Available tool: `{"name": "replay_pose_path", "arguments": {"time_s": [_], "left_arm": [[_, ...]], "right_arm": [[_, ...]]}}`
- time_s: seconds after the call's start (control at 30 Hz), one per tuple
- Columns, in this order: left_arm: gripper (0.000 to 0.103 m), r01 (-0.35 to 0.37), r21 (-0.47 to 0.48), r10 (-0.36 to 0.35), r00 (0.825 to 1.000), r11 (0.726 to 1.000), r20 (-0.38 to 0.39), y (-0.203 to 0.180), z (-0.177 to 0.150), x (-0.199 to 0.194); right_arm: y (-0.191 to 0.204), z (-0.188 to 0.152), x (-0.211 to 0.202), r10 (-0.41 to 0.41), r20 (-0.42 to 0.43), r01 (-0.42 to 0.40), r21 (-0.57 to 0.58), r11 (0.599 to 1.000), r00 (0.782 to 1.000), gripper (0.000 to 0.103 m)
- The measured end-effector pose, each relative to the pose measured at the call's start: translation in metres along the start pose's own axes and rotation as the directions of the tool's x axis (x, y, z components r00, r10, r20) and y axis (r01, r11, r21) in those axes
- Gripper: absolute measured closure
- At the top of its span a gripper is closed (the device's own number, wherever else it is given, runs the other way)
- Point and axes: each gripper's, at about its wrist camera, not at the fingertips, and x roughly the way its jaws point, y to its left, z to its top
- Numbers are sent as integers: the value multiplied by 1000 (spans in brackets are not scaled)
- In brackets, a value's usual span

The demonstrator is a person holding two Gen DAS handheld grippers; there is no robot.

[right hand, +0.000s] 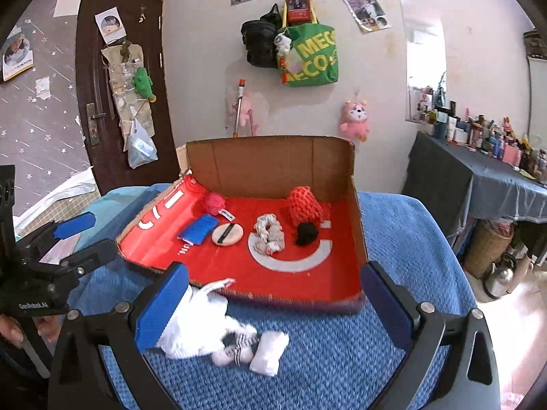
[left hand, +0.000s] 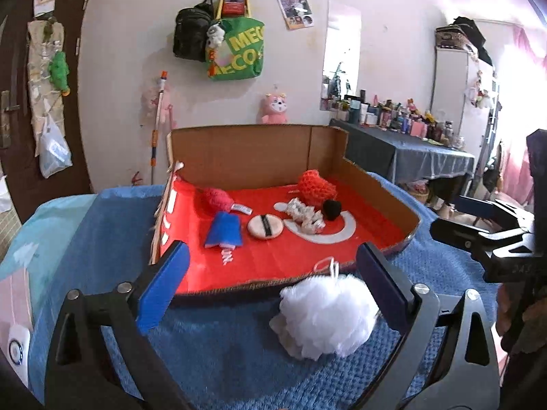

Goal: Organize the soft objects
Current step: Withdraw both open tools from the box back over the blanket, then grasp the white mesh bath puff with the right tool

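Blue knitted cloth (left hand: 222, 358) covers the surface under both of your tools and fills the bottom of both views. Your left gripper (left hand: 273, 283) is wide open and holds nothing; the white bath puff (left hand: 324, 314) lies on the cloth at lower center of the left view, close to the inner side of the right-hand finger, but I cannot tell if it touches. Your right gripper (right hand: 273, 300) is also wide open and empty. In the right view the puff (right hand: 191, 328) sits partly behind the left-hand finger, and a small white folded piece (right hand: 268, 352) lies beside it, with a small striped piece between them.

Just behind, at frame center, stands a low cardboard box (left hand: 246, 157) with a red floor. Inside it you see a blue pouch (left hand: 224, 230), a round beige powder puff (left hand: 265, 227), a pale scrunchie (left hand: 306, 215), a small black ball (left hand: 331, 208), an orange net sponge (left hand: 316, 186) and a red fluffy thing (left hand: 215, 198).

Far back, a green bag (left hand: 239, 51) hangs on the wall.
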Motion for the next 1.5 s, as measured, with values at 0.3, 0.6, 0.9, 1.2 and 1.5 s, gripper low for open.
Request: {"name": "replay_pose_path", "arguments": {"time_s": [0.3, 0.6, 0.9, 1.2, 1.5], "left_arm": [[2, -44, -20, 43, 998, 999, -54, 4, -46, 15], [2, -63, -60, 54, 988, 996, -144, 18, -68, 29], [2, -68, -75, 55, 986, 995, -160, 28, -69, 29], [2, -130, -91, 116, 983, 987, -141, 54, -64, 14], [2, -138, -102, 123, 981, 985, -148, 69, -65, 9]], "right_arm": [[8, -52, 17, -36, -47, 36, 1, 999, 998, 0], [7, -73, 37, -5, -123, 9, 35, 999, 992, 0], [9, -69, 42, 68, -127, -60, 64, 996, 990, 0], [58, -54, 77, 212, -211, -225, -41, 973, 954, 0], [73, -53, 77, 256, -211, -278, -86, 957, 943, 45]]}}
